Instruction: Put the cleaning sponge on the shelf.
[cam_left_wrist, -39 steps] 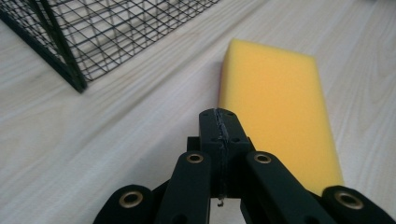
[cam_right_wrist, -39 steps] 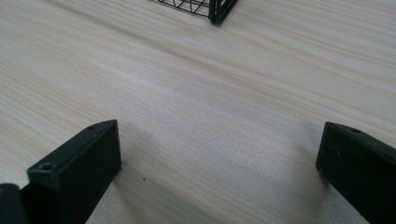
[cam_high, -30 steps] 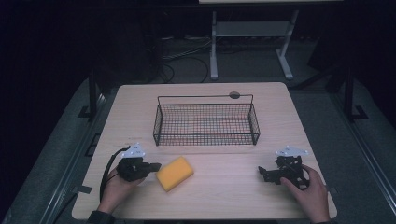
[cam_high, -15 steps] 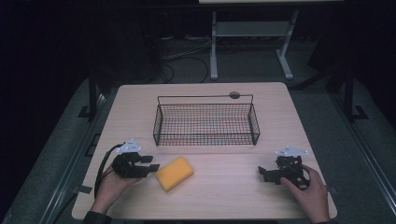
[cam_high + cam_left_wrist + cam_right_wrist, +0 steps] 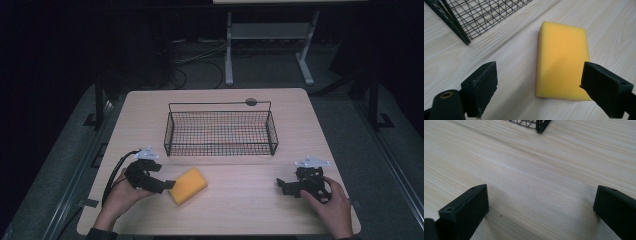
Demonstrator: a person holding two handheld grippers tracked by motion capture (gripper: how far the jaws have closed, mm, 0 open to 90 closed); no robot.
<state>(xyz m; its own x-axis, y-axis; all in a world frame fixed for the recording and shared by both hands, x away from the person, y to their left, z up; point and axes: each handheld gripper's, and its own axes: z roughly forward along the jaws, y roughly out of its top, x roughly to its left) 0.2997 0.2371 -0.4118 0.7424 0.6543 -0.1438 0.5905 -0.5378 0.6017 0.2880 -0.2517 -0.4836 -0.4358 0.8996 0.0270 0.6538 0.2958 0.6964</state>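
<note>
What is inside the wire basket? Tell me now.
Nothing shows inside the wire basket; through its mesh the high view shows bare table. The yellow sponge lies outside, in front of it. Thin wires hide little.

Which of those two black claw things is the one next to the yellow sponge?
The left gripper, at the table's near left: its open jaws point at the yellow sponge. The right gripper, also open, rests apart over bare table.
</note>
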